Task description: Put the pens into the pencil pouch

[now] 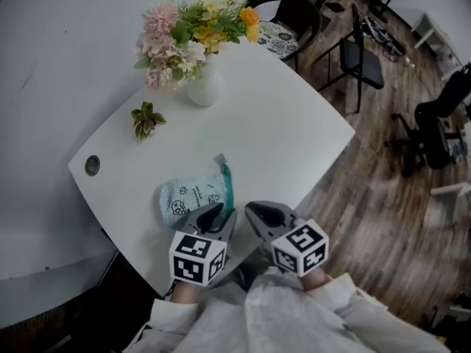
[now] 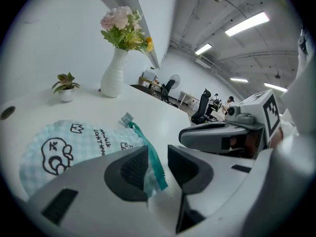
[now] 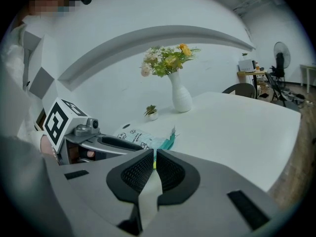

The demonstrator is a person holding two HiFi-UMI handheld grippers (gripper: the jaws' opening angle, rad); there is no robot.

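- Here, the pencil pouch point(image 1: 193, 197) lies lower centre on the white table point(image 1: 294, 131).
- Left gripper point(image 2: 157, 158): jaws narrowly apart around the pouch's teal zip edge (not pinching).
- Right gripper point(image 3: 154, 158): jaws nearly together.

Only lettering was some black scribbly print on the pouch point(image 2: 74, 147), too warped to actually read. Nothing else.
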